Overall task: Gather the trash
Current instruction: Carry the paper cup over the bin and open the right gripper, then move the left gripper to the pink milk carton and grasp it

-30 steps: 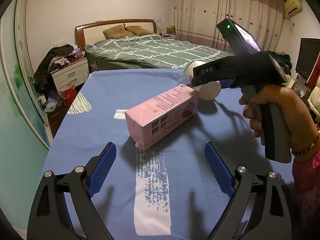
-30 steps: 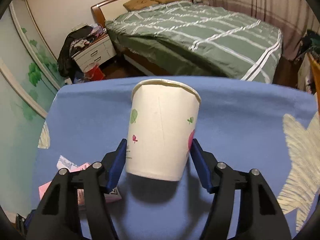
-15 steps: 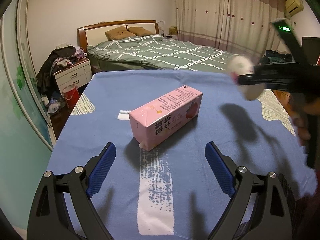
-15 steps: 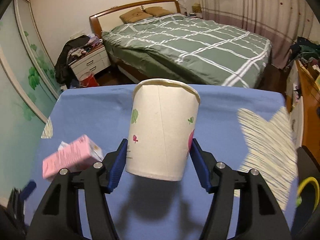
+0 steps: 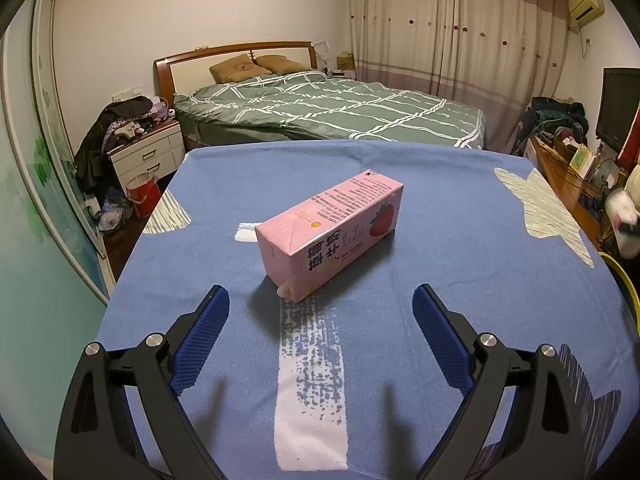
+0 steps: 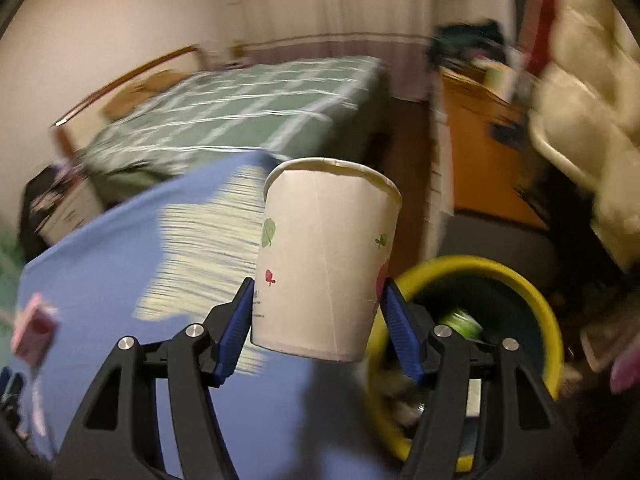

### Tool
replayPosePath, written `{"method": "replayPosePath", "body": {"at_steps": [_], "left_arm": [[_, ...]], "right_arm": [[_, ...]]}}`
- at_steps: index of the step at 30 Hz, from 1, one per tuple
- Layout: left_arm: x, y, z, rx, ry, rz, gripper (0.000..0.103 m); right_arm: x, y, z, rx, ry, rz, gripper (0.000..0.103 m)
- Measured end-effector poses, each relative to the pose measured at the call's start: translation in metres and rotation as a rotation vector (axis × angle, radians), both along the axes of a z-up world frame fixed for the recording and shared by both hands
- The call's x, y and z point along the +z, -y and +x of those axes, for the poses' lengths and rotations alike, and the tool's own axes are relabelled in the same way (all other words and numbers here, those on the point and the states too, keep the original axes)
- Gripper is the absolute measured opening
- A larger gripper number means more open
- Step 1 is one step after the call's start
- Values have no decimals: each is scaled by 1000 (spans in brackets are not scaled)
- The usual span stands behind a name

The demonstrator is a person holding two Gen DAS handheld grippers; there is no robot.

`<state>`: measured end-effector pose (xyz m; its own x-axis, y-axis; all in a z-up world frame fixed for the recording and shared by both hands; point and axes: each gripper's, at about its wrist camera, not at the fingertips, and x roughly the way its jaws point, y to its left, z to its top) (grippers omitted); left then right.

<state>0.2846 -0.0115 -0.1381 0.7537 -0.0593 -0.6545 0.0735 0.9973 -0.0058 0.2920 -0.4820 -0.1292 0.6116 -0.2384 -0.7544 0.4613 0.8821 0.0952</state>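
Carried off the blue-clothed surface since the earlier frame: paper cup, then over the middle of the cloth, now at its edge beside the yellow-rimmed bin.

Paper cup: white, printed leaves and fruit, upright, clamped low on its wall between the blue pads of the right tool. Rim well above the pads.

Pink strawberry milk carton: lying on its side mid-surface, ahead of the left tool and apart from it. Left tool: jaws wide and opening, nothing between them.

Risks, judged:
- Cup dropped short or glancing off the bin rim if let go before it stands over the opening; view heavily blurred.
- Thin wall crushed or cup tipped out of a low grip.
- Carton knocked away or spun by one pad if the approach is off its long axis.

Bin: dark inside, a green item and other scraps already in it; standing below the surface edge.

Surface: blue cloth, pale cream and white printed patches, small white scrap behind the carton.

Room: bed with green checked cover, wooden headboard, white nightstand heaped with clothes, red bucket, striped curtains, wooden desk.
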Motion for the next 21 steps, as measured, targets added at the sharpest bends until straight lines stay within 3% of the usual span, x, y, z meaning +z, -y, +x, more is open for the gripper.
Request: {"method": "replayPosePath", "body": {"at_steps": [5,11,17,21], "left_arm": [[0,1,0,-2,-4,3,92],[0,1,0,-2,-5,4,92],[-1,4,2,-15,-11,17,92],[-4,5,6,-29,-37,9,92]], "right_arm": [[-22,53,-23,-127,-49,20,61],[-38,88,-46,-195,-62,65,64],[-40,76,-52,-184,17,116,69],[-37,42,-43,-86,48,48,73]]}}
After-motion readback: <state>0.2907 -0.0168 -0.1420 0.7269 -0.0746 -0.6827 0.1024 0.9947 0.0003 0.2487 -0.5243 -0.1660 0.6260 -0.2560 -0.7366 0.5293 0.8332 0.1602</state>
